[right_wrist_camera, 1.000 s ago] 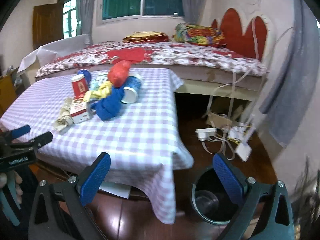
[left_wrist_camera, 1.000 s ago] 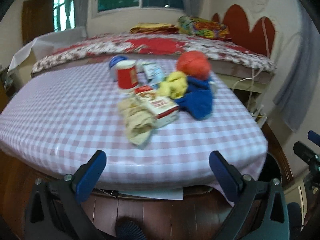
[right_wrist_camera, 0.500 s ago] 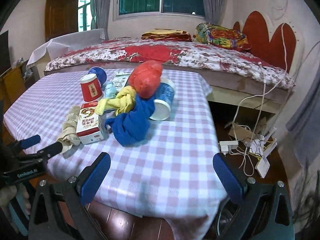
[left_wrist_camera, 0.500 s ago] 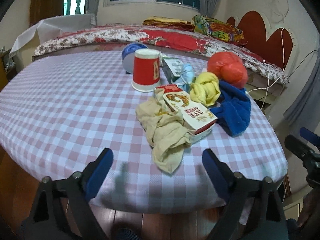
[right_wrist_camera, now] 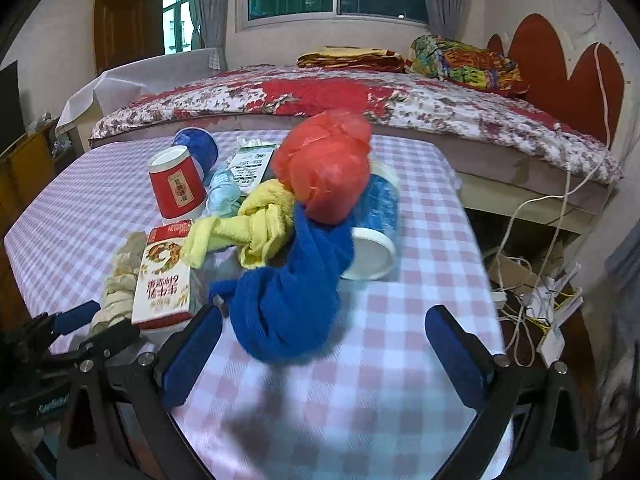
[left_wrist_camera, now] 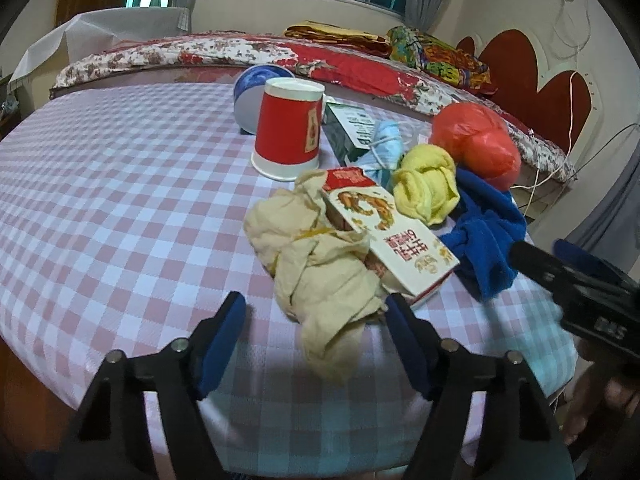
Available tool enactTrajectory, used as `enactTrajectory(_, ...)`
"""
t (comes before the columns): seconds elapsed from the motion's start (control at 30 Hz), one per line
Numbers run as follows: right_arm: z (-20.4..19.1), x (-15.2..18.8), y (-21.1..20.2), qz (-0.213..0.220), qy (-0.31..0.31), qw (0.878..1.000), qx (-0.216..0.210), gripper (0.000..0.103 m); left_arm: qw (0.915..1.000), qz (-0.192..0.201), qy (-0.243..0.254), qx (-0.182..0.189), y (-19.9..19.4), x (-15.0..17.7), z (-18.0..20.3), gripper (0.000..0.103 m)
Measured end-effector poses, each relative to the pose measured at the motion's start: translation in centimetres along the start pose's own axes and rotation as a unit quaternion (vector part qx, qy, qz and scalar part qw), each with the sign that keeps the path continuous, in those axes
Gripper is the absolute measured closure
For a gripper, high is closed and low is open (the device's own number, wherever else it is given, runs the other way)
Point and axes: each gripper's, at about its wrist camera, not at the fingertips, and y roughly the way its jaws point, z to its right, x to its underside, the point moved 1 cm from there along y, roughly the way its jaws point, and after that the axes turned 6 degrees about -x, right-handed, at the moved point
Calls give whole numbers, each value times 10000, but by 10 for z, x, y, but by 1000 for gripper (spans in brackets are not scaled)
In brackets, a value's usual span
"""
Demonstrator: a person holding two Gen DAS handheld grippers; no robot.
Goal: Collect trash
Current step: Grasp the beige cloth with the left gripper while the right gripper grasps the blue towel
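Your left gripper [left_wrist_camera: 314, 322] closing around beige cloth [left_wrist_camera: 320, 276], not yet clenched; right gripper [right_wrist_camera: 322, 340] released, closing, near blue cloth [right_wrist_camera: 296, 296]; bare tablecloth [left_wrist_camera: 120, 200] left.

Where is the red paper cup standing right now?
The red paper cup stands upside down on the checked tablecloth at the far left of the pile, just in front of the blue cup and behind the snack box.

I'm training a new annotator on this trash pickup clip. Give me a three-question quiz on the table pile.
1. True or false: the red paper cup stands mouth down.
2. Which cloth lies between the left gripper's closing fingers: A beige, B yellow, C blue?
3. Name the colour of the cloth nearest the right gripper.

Key: 1 true; 2 A, the beige cloth, not yet pinched; 3 blue.
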Motion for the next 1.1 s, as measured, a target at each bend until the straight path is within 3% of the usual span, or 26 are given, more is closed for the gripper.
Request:
enactTrajectory(0.17, 2, -6, 28, -245, 111, 9994, -223, 29, 10000, -56, -72, 32, 5, -1, -3, 43)
enactTrajectory(0.2, 3, -6, 32, -286, 159, 9990, -295, 37, 10000, -43, -61, 33, 6, -2, -3, 48)
enactTrajectory(0.23, 3, -7, 33, -307, 190, 9987, -364, 44, 10000, -35, -40, 39, 6, -3, -4, 59)
enactTrajectory(0.27, 3, -6, 35, -331, 225, 9980, -493, 58, 10000, -38, -22, 29, 8, -3, -4, 65)
enactTrajectory(0.37, -1, -5, 32, -327, 166, 9976, -588, 66, 9999, -7, -13, 104, 7, -3, -6, 84)
enactTrajectory(0.4, -2, -4, 30, -310, 153, 9975, -618, 68, 9999, 0, -10, 136, 6, -2, -7, 90)
enactTrajectory(0.5, -7, 0, 20, -273, 42, 9969, -742, 73, 9999, 82, 2, 110, -1, -1, -9, 93)
enactTrajectory(0.83, -19, 16, -24, -19, -362, 9960, -811, 76, 9993, 360, 92, 4, -32, 4, -11, 96)
enactTrajectory(1.1, -13, 30, -61, 196, -450, 9967, -649, 76, 9975, 621, 303, 169, -62, 8, 6, 99)
